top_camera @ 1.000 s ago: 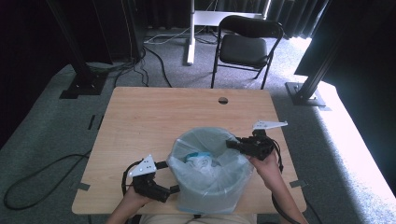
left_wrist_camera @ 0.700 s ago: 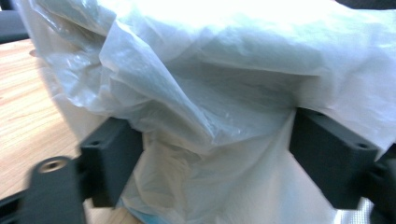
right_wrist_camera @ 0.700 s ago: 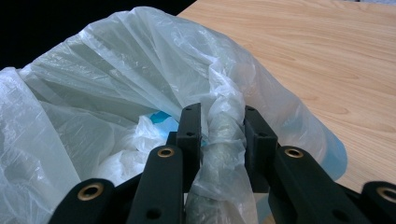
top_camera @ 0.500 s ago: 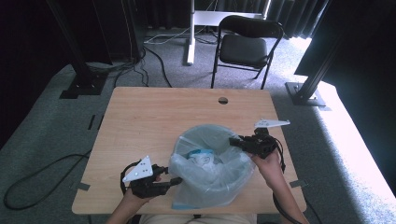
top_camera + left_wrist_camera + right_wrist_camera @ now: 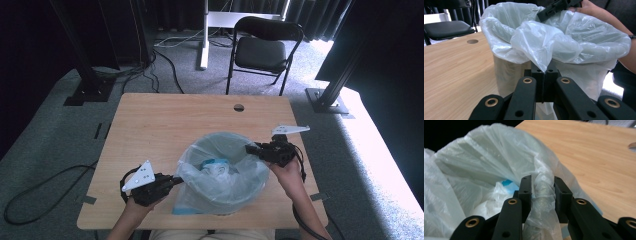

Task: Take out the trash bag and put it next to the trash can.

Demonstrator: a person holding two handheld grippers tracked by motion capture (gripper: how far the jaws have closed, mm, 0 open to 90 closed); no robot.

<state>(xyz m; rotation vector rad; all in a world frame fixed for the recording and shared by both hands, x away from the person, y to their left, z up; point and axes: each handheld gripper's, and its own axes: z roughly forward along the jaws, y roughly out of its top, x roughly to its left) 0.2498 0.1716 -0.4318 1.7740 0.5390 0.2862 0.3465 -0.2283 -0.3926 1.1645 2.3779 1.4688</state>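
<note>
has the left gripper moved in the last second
Yes. The left gripper has pulled the bag edge outward, toward the table's left side, away from the bin.

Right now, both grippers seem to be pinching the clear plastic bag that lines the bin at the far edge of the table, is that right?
Not quite: the bin stands at the near edge of the table, as the high view shows. The left gripper and right gripper do each pinch the clear plastic bag lining it.

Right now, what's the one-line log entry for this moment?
left gripper: shut on bag rim | right gripper: shut on bag rim | bag: lines bin on table, rim pulled outward both sides
</note>
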